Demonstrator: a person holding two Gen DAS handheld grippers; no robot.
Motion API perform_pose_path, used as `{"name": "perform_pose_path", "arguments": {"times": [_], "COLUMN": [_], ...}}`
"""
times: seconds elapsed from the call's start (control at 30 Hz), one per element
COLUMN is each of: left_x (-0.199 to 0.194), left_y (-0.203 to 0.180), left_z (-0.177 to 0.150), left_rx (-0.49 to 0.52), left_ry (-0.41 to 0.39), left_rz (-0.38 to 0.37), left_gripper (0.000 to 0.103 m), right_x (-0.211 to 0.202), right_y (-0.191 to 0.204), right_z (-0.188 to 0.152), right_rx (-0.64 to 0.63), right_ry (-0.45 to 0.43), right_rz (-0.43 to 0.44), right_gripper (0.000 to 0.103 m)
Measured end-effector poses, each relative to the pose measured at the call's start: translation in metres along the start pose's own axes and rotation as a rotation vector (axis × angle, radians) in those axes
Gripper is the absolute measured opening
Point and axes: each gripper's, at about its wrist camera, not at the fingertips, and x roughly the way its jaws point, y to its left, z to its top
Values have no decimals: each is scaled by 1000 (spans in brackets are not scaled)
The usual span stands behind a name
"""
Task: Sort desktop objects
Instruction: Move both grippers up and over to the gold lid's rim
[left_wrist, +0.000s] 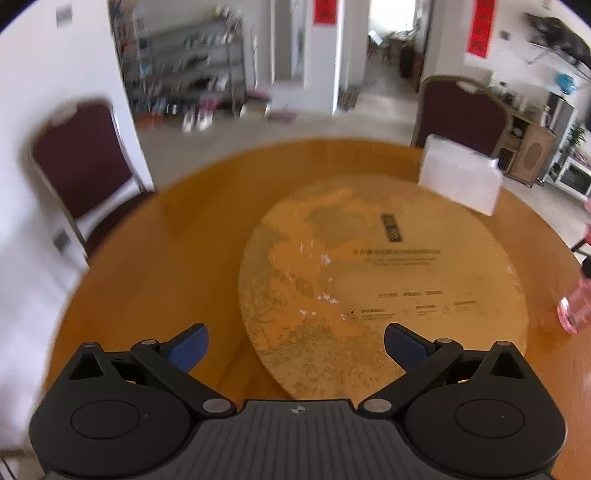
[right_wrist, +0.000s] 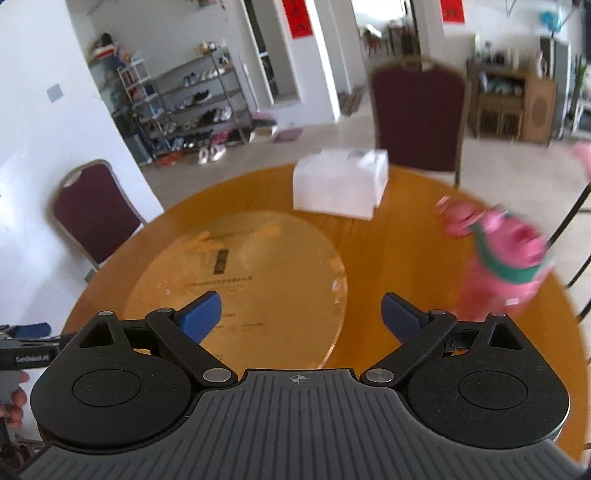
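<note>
Both my claws, left gripper (left_wrist: 296, 345) and right gripper (right_wrist: 301, 315), gape wide and empty over the round table (right_wrist: 388, 258); pink bottle (right_wrist: 506, 269) near its right edge, white box (right_wrist: 340, 184) at its far edge.

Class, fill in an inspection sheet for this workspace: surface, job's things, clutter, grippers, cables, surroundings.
Surface: round wooden table with a worn turntable in its middle.
Job's things: white box at the far edge; pink bottle, blurred, on the right.
Clutter: nothing seen.
Grippers: left gripper and right gripper both open, empty.
Cables: nothing seen.
Surroundings: two maroon chairs, shoe rack, cabinet.
</note>
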Motion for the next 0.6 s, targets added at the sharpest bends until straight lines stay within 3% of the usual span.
{"name": "perform_pose_path", "arguments": {"times": [0.3, 0.6], "left_x": [84, 110], "left_y": [11, 20], "left_z": [12, 14], "left_rx": [-112, -151], "left_ry": [101, 141], "left_rz": [-5, -91], "left_gripper": [102, 103], "right_x": [123, 163], "right_y": [-26, -36], "right_z": [-8, -11], "right_rx": [123, 146], "right_ry": [36, 77], "right_rz": [-21, 4], "right_gripper": [97, 96]}}
